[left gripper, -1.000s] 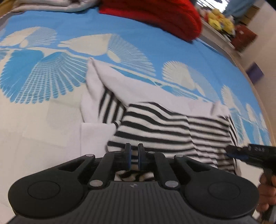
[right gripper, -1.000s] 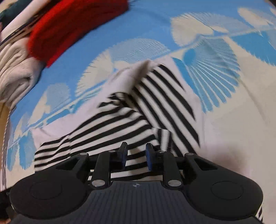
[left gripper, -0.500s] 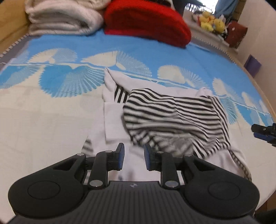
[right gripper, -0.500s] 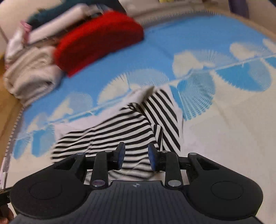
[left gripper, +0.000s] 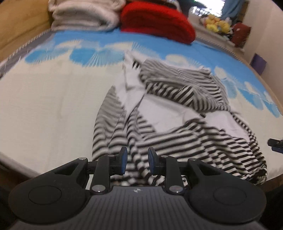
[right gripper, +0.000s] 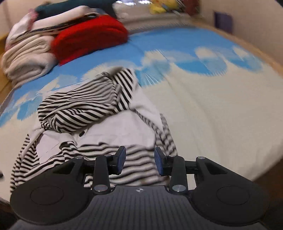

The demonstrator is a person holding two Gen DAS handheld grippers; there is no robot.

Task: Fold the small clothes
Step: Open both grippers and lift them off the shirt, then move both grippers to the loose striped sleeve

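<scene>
A small black-and-white striped garment (left gripper: 176,113) with white panels lies loosely folded on the bed, its far part doubled over toward me. It also shows in the right wrist view (right gripper: 92,113). My left gripper (left gripper: 135,160) is open and empty, hovering above the garment's near hem. My right gripper (right gripper: 139,160) is open and empty above the near striped edge. The tip of the right gripper shows at the right edge of the left wrist view (left gripper: 276,144).
The bed cover (left gripper: 53,99) is white with a blue fan-pattern band at the far side. A red folded blanket (left gripper: 157,21) and a cream folded blanket (left gripper: 83,14) lie at the back. Stuffed toys (left gripper: 217,24) sit beyond. The bed's near edge is just below the grippers.
Both grippers have opened, let go of the striped garment, and pulled back toward the near edge of the bed. The folded-over part now lies where it was laid.
</scene>
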